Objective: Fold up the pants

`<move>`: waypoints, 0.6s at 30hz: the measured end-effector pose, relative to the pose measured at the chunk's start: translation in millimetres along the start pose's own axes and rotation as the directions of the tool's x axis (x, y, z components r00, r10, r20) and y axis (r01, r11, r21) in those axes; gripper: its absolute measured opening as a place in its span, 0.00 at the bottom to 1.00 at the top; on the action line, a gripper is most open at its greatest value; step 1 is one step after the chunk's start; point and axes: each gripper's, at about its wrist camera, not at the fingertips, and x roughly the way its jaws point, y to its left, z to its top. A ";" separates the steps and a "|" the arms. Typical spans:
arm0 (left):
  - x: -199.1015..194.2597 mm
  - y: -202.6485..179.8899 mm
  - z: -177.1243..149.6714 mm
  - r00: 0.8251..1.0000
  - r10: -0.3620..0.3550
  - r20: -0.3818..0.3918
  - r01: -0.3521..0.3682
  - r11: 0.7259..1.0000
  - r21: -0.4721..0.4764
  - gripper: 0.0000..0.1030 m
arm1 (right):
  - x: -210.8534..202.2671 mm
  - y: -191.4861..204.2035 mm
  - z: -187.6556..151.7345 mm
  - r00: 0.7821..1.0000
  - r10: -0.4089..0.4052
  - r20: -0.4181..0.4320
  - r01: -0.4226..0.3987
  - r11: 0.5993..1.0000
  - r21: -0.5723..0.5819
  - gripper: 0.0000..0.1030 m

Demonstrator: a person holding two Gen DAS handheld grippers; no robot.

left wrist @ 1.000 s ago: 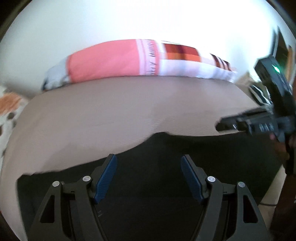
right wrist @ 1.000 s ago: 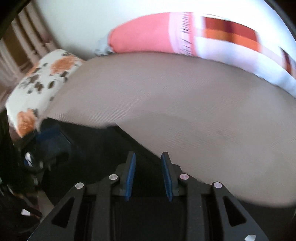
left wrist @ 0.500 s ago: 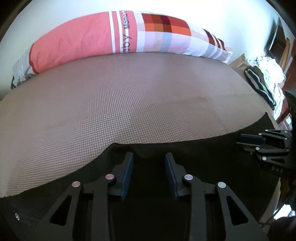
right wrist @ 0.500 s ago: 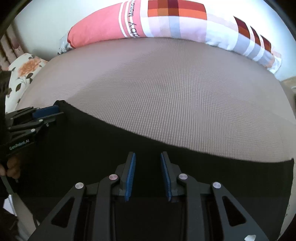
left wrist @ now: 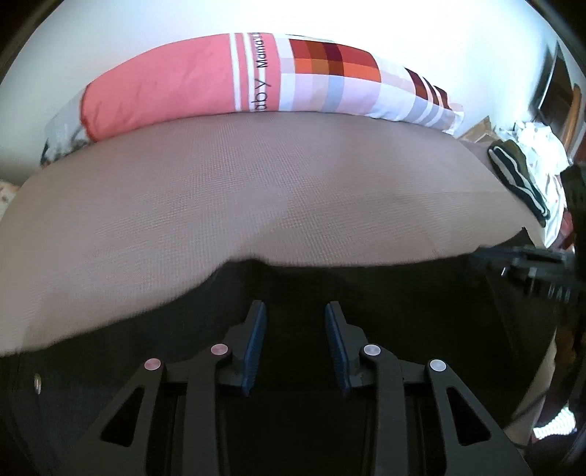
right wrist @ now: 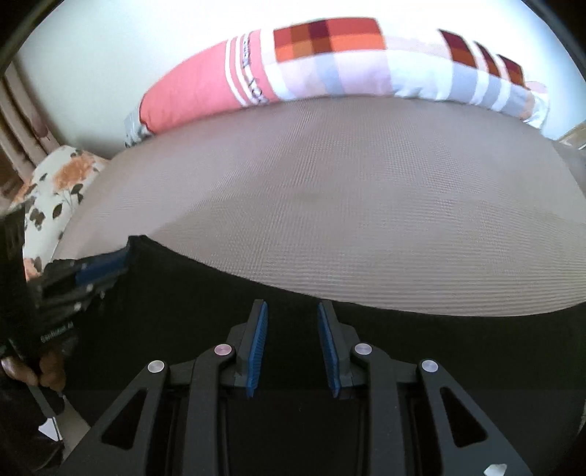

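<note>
Black pants on the near edge of a bed

Left tongs (left wrist: pixel 295 346) and right tongs (right wrist: pixel 292 346) sit narrowly parted over the black pants (left wrist: pixel 384 293), which cover the bed's (right wrist: pixel 348 201) near edge; a patterned pillow (left wrist: pixel 256 80) lies far.

Patchwork pillow (left wrist: pixel 256 84); floral cushion (right wrist: pixel 55 183); brown bedspread (left wrist: pixel 256 190)

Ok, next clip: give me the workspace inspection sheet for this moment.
Surface: brown woven bed cover, mostly bare.
Job's things: black pants spread along the near edge of the bed.
Clutter: long pink and checked pillow at the far edge; floral cushion off to the side; clothes pile beyond the bed.
Grippers: left gripper and right gripper both over the pants, fingers parted; whether they pinch fabric is unclear.
Cables: nothing seen.
Surroundings: pale wall.
</note>
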 end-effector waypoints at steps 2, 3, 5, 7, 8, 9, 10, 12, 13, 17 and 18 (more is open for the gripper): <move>-7.0 3.6 -14.7 1.000 0.011 -0.010 -0.012 1.000 -0.024 0.34 | -15.5 -11.5 -1.6 1.000 0.011 0.019 -0.012 1.000 0.013 0.29; -8.6 5.1 -20.5 1.000 0.019 -0.016 -0.020 0.999 -0.031 0.34 | -23.3 -18.1 -3.0 0.999 0.020 0.027 -0.021 1.000 0.016 0.34; -10.7 9.3 -35.6 0.998 0.041 -0.042 -0.043 0.998 -0.053 0.34 | -42.4 -36.1 -8.0 0.999 0.025 0.047 -0.026 0.999 0.026 0.37; -11.7 13.2 -46.8 0.997 0.050 -0.062 -0.055 0.996 -0.075 0.34 | -58.5 -61.2 -15.8 0.999 0.023 0.040 -0.025 0.999 0.045 0.41; -15.3 15.4 -53.8 0.997 0.049 -0.053 -0.054 0.995 -0.089 0.34 | -62.4 -73.3 -19.0 0.999 0.025 0.026 -0.026 0.998 0.057 0.41; -17.6 14.7 -56.6 0.998 0.051 -0.047 -0.055 0.994 -0.092 0.34 | -68.3 -88.8 -24.2 1.000 0.027 0.012 -0.028 0.997 0.076 0.41; -18.8 14.1 -59.2 0.997 0.055 -0.050 -0.060 0.994 -0.093 0.34 | -72.8 -101.9 -27.9 1.000 0.021 0.004 -0.021 0.995 0.097 0.41; -21.5 12.6 -62.8 0.997 0.059 -0.052 -0.064 0.993 -0.103 0.36 | -88.2 -139.6 -39.8 1.000 0.014 0.004 -0.014 0.984 0.175 0.42; -22.8 12.8 -64.2 0.997 0.059 -0.050 -0.064 0.992 -0.109 0.36 | -93.7 -154.8 -43.8 1.000 0.019 0.005 -0.019 0.978 0.208 0.42; -22.8 14.0 -63.1 0.997 0.059 -0.044 -0.065 0.986 -0.152 0.40 | -116.1 -222.3 -66.1 1.000 -0.026 0.009 0.022 0.942 0.336 0.42; -22.5 12.3 -62.5 0.997 0.060 -0.045 -0.066 0.986 -0.152 0.42 | -119.7 -234.9 -70.5 0.999 -0.031 0.015 0.024 0.933 0.360 0.42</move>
